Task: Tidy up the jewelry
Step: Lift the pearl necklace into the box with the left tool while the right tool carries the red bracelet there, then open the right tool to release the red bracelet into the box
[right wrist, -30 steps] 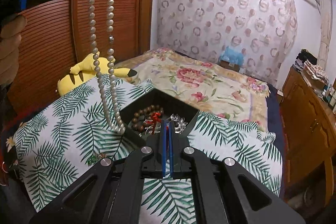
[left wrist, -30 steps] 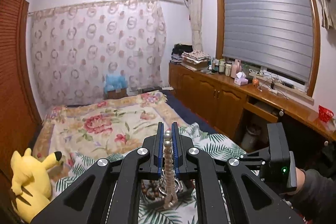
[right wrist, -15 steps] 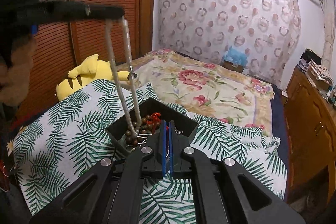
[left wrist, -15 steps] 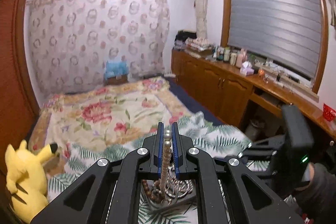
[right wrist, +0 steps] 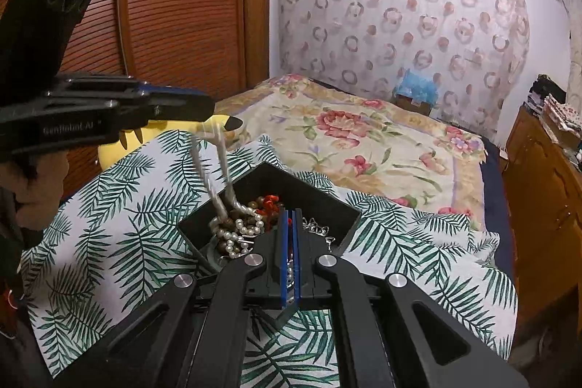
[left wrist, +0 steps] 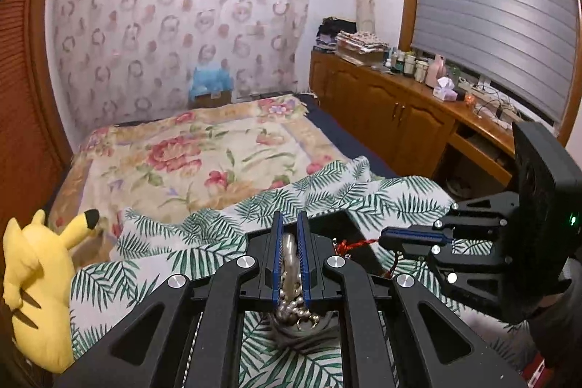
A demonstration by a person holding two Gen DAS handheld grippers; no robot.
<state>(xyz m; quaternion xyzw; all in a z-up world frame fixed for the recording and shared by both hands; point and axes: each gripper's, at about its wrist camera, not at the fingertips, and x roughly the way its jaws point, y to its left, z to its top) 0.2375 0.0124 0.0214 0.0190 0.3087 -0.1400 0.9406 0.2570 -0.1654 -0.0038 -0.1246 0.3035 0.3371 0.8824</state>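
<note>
A black open box (right wrist: 320, 197) sits on a palm-leaf cloth and holds brown beads (right wrist: 254, 206), a red knotted piece (right wrist: 271, 200) and silver chains (right wrist: 316, 228). My left gripper (left wrist: 290, 231) is shut on a pearl necklace (left wrist: 289, 250); it also shows in the right wrist view (right wrist: 207, 111). The necklace (right wrist: 222, 170) hangs blurred from it, its lower part piled in the box. My right gripper (right wrist: 290, 217) is shut and empty, low over the box's near edge; it also shows in the left wrist view (left wrist: 385, 237).
A yellow plush toy (left wrist: 40, 282) lies left on the bed. A floral blanket (left wrist: 203, 155) covers the far bed. A wooden wardrobe (right wrist: 182, 6) stands left, a wooden counter (left wrist: 418, 111) with bottles right.
My left gripper has dropped lower with the pearl necklace, whose lower end went from hanging beside the box to piling inside it. The right gripper stayed shut over the box.
</note>
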